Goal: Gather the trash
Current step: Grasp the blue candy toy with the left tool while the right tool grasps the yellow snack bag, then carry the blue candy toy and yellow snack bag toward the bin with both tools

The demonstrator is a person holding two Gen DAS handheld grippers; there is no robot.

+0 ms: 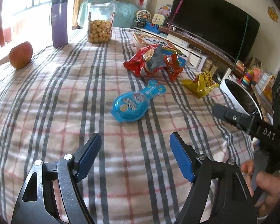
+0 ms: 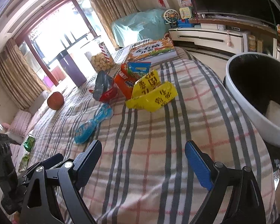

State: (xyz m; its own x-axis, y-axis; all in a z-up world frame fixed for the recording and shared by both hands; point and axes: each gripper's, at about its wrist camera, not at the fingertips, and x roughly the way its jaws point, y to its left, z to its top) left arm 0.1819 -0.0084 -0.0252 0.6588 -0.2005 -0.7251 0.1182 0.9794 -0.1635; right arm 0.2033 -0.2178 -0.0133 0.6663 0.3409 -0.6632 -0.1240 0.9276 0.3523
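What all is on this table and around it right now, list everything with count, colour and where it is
Blue wrapper: 1, blue, table centre.
Yellow wrapper: 1, yellow, near the bin-side edge.
Red snack bag: 1, red, silver inside, behind the blue one.
Orange packet: 1, orange, beside the red bag.
Bin: 1, white, dark inside, off the table edge.
Apple: 1, red, far left.
Tumbler: 1, purple, far side.
Cookie jar: 1, clear, beside the tumbler.
Book: 1, orange cover, far corner.
Tablecloth: 1, plaid.
Left gripper: open.
Right gripper: open.
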